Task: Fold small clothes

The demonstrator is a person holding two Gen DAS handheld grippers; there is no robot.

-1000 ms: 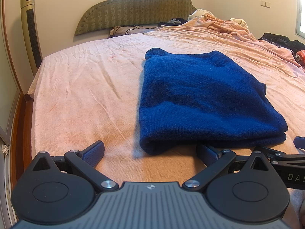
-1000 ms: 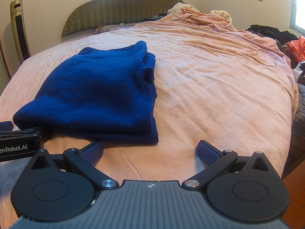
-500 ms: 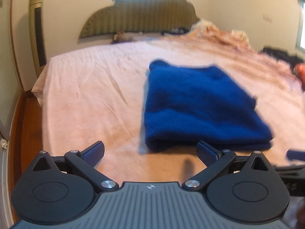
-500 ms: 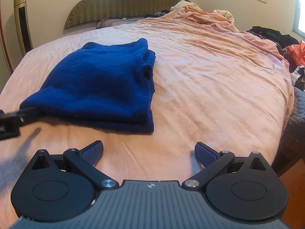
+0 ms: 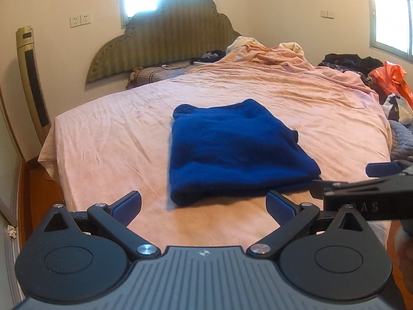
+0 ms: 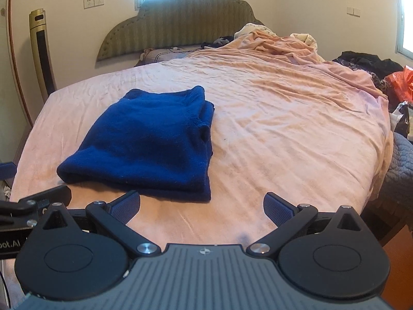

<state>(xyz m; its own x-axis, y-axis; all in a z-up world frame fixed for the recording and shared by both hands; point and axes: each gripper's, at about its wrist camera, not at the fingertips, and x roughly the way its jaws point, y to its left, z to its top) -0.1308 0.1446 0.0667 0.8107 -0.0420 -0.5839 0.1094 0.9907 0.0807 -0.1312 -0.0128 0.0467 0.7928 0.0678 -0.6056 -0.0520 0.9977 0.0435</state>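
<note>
Hovering low over the near edge of the bed [image 5: 108, 139], the left tongs [image 5: 204, 205] were spread wide and held nothing; the right tongs [image 6: 202, 205] were likewise released and empty. One blue knit garment [image 5: 232, 149] lay folded into a thick rectangle on the pink sheet, at twelve o'clock from the left tongs and about eleven o'clock from the right, apart from both. Judging by its stacked layers, the fold looked finished, so the sound course was to lift both tongs clear without snagging the knit, or to press the near edge flat if it sprang up. Farther off, at one o'clock, a rumpled heap of bedding [image 6: 281, 45] sat below one headboard [image 6: 185, 23]. Counted: two tongs, one garment, one bed.
</note>
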